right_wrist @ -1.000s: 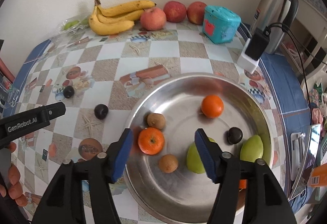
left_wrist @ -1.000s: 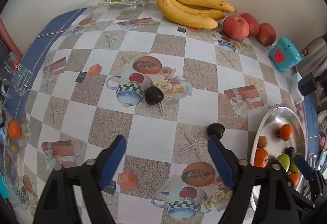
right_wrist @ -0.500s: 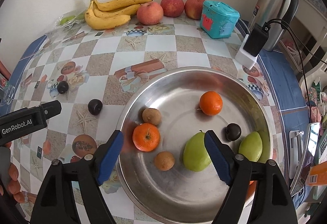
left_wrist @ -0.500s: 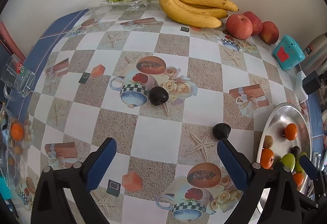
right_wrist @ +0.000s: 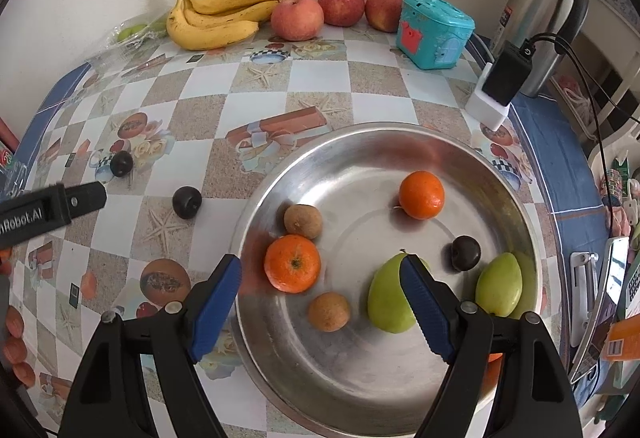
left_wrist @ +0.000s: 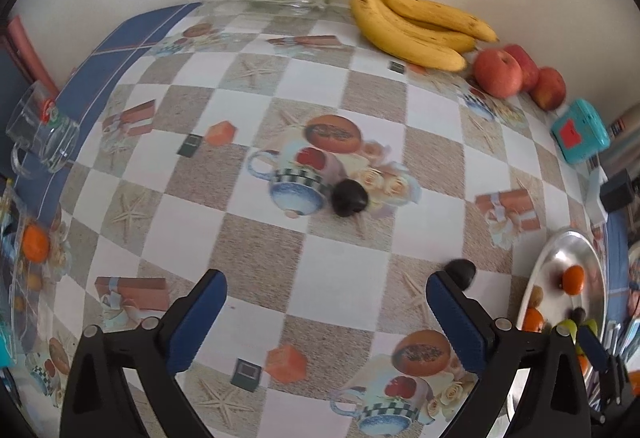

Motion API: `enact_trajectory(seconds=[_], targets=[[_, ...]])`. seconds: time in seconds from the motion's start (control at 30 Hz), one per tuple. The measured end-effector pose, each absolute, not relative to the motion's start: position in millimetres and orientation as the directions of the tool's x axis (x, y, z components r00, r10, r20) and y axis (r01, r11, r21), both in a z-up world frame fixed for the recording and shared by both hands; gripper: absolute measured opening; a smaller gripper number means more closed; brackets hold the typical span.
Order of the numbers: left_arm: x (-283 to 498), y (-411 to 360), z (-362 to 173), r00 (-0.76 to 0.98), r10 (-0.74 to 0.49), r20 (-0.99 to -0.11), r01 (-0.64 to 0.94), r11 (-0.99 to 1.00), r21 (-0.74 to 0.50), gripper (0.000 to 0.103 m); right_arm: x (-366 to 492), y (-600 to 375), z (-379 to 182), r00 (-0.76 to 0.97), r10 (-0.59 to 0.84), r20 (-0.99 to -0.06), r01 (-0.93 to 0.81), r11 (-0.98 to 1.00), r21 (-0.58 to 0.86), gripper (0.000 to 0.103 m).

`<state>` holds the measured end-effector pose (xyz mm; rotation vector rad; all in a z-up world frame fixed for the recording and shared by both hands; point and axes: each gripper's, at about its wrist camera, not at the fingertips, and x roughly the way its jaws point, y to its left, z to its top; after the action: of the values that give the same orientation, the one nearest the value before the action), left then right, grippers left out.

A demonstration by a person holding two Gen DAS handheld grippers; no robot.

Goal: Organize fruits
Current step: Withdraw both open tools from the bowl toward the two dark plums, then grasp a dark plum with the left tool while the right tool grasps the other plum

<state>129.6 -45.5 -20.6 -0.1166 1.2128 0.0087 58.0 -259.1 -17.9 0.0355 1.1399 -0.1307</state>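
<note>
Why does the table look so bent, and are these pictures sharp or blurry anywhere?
Both views are fisheye, so the checked tablecloth bulges and corners go black. Left wrist view: slightly smeared, notably around the dark fruit. Right wrist view: sharper, but the steel bowl shows glare and a blurred orange reflection beside the mandarin.

You get soft, even daylight in both views, with only faint shadows under the fruit. Glare smears across the steel bowl (right_wrist: pixel 400 142) ahead of your right gripper (right_wrist: pixel 320 286), with motion blur along its near-left rim. Fisheye distortion bends the tablecloth (left_wrist: pixel 340 270) toward dark, vignetted corners.
</note>
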Motion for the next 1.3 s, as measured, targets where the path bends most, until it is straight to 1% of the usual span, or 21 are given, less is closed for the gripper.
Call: enact_trajectory(seconds=[0.3, 0.5, 0.67, 0.8, 0.97, 1.07, 1.3], targets=[[137, -11, -19, 0.374, -0.037, -0.927, -0.144, 0.985, -0.097, 0.102, 61, -242, -20, 0.443, -0.058, -0.895, 0.097, 0.995, -0.017, 0.082], [142, 0, -19, 0.389, -0.047, -0.92, -0.148, 0.983, -0.113, 0.103, 65, -231, -21, 0.447, -0.028, -0.894, 0.082, 0.997, 0.009, 0.082], [147, 7, -20, 0.403, -0.055, -0.913, -0.142, 0.982, -0.122, 0.103, 71, -215, -13, 0.492, -0.01, -0.87, 0.032, 0.999, 0.006, 0.082], [152, 14, -22, 0.423, -0.078, -0.903, -0.147, 0.977, -0.153, 0.103, 78, -208, -13, 0.489, 0.011, -0.872, 0.016, 1.0, 0.021, 0.082], [158, 15, -22, 0.45, -0.075, -0.89, -0.123, 0.982, -0.145, 0.103, 88, -203, -17, 0.467, 0.022, -0.884, 0.022, 0.999, 0.036, 0.082], [161, 10, -22, 0.459, -0.079, -0.885, -0.09, 0.987, -0.135, 0.103, 96, -202, -15, 0.464, 0.048, -0.885, 0.026, 0.997, 0.068, 0.082], [171, 0, -34, 0.412, -0.085, -0.907, -0.046, 0.992, -0.114, 0.103, 115, -199, -13, 0.458, 0.052, -0.887, 0.044, 0.996, 0.081, 0.082]])
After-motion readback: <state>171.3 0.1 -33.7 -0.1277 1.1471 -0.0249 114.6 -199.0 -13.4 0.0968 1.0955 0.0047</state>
